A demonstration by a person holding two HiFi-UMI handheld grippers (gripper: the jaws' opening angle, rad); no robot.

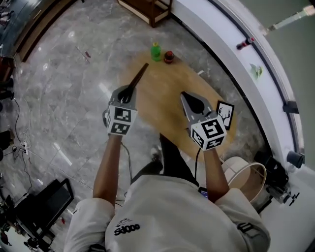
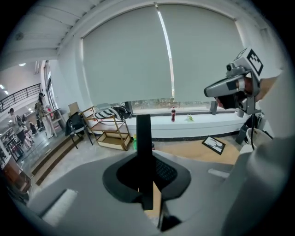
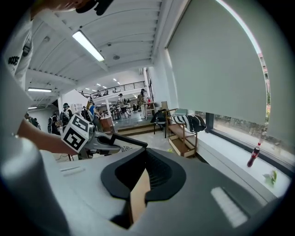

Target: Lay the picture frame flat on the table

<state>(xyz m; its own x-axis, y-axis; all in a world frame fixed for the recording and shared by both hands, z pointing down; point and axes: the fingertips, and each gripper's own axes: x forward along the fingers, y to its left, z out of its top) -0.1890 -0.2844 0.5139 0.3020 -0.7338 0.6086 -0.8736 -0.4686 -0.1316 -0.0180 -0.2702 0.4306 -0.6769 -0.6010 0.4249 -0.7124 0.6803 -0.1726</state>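
My left gripper (image 1: 129, 91) (image 2: 146, 175) is shut on a thin black picture frame (image 1: 139, 76), held edge-on above the left part of the round wooden table (image 1: 162, 88). This frame rises as a black bar (image 2: 144, 133) between the jaws. In the right gripper view it juts out (image 3: 120, 142) past the left gripper (image 3: 110, 141), with a patterned print below its edge. A second black frame with a deer-head print (image 1: 225, 114) (image 2: 213, 144) lies flat at the table's right. My right gripper (image 1: 188, 97) (image 3: 145, 177) (image 2: 208, 91) hovers just left of it, shut and empty.
A green bottle (image 1: 156, 51) and a small red object (image 1: 169, 57) stand at the table's far edge. A wooden shelf (image 1: 150, 10) (image 2: 108, 131) is beyond. A white window ledge (image 1: 231, 44) curves along the right. A round white basket (image 1: 246, 177) stands by my right side.
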